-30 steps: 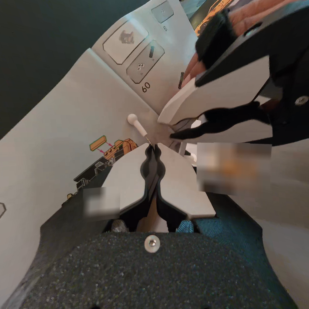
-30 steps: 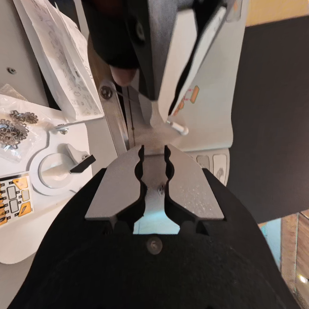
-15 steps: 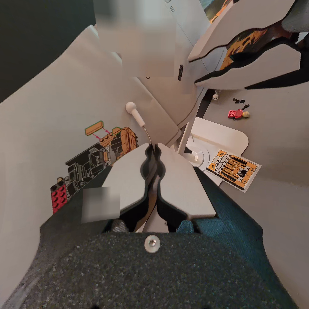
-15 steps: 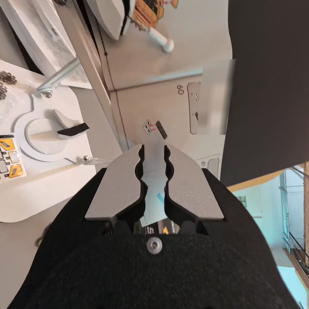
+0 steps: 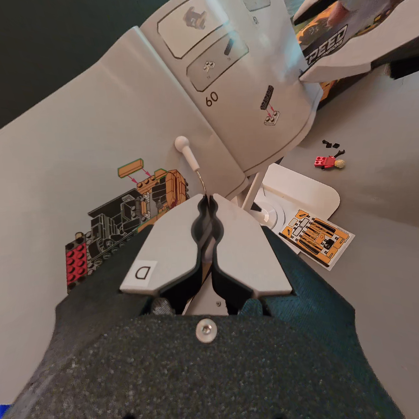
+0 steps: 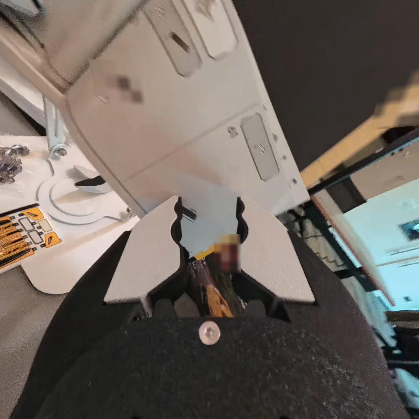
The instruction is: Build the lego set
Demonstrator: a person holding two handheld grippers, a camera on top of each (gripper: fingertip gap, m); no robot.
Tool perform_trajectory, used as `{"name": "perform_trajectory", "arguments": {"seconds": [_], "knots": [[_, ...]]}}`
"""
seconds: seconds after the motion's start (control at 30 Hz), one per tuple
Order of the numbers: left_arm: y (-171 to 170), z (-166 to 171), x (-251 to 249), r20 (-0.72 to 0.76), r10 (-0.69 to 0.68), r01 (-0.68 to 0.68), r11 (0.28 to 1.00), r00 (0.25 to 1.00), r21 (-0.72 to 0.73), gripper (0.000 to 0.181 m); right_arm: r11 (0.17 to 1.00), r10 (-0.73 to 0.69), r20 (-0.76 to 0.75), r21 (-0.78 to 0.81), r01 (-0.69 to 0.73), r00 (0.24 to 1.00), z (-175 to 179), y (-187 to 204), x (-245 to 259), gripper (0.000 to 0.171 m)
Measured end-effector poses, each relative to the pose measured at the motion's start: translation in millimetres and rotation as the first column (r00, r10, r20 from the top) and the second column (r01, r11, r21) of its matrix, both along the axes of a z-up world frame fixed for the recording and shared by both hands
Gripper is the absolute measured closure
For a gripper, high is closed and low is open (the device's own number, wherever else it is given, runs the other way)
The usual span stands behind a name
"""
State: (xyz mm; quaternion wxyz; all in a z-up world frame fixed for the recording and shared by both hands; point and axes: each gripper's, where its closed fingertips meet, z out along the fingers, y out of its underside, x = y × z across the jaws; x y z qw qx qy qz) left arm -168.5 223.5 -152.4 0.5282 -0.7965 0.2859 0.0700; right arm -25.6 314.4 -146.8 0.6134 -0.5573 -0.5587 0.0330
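Note:
The open instruction booklet stands on a white stand. My left gripper is shut on the thin wire of the stand's page-holder arm, whose white ball tip lies against the left page. My right gripper is open and empty, with its jaws wide apart, just below the booklet's right page. One finger of the right gripper shows at the top right of the left wrist view. A red minifigure lies on the grey table, with small black pieces beside it.
A yellow-and-black sticker sheet lies partly on the white stand base; both also show in the right wrist view, sheet and base. The set's box stands behind. A bag of small grey parts lies at the left. Across from one pair of fingers to the other is roughly 15 cm. Measured from the fingertips, the red minifigure is 20 cm or so from the right gripper and 25 cm from the left.
My right gripper has drawn back from the page-holder arm, up and to the right, and opened wider. My left gripper has stayed shut on the wire. The right page now shows in full.

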Motion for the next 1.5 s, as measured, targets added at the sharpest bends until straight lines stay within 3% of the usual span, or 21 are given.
{"name": "perform_trajectory", "arguments": {"seconds": [0.2,0.4,0.57,0.67,1.0,1.1,1.27,1.5], "knots": [[0.0,0.1,0.2,-0.014,0.020,-0.020,1.000,1.000,0.008,0.179,0.986,-0.073,-0.194,-0.164,0.042,0.978,-1.1,28.3,32.1,0.103],[-0.3,0.6,0.4,0.022,0.020,-0.020,1.000,1.000,0.013,0.180,0.889,-0.017,-0.347,-0.435,-0.145,0.938,-8.1,40.8,20.2,0.097],[-0.5,0.8,0.1,0.024,0.024,-0.025,0.999,0.999,0.024,0.180,0.747,0.106,-0.433,-0.559,-0.359,0.895,-14.2,37.9,3.3,0.108],[0.0,1.1,0.0,0.029,0.017,-0.018,0.999,0.999,0.028,0.180,0.677,0.128,-0.492,-0.592,-0.438,0.861,-10.6,42.8,6.7,0.124],[4.7,0.9,-7.8,-0.010,0.034,-0.034,0.999,0.999,0.029,0.180,0.586,0.255,-0.421,-0.649,-0.486,0.870,-10.8,33.7,22.7,0.147],[7.7,0.1,-9.9,-0.047,0.040,-0.039,0.999,0.998,0.033,0.181,0.588,0.302,-0.386,-0.645,-0.489,0.872,-11.5,24.6,29.8,0.150],[8.5,0.0,-10.4,-0.085,0.053,-0.050,0.998,0.995,0.040,0.181,0.712,0.310,-0.307,-0.553,-0.434,0.900,-1.3,29.8,30.0,0.147],[7.5,-0.6,-9.9,-0.166,0.060,-0.052,0.997,0.984,0.050,0.181,0.796,0.296,-0.274,-0.459,-0.395,0.915,23.2,37.5,33.3,0.152]]}}
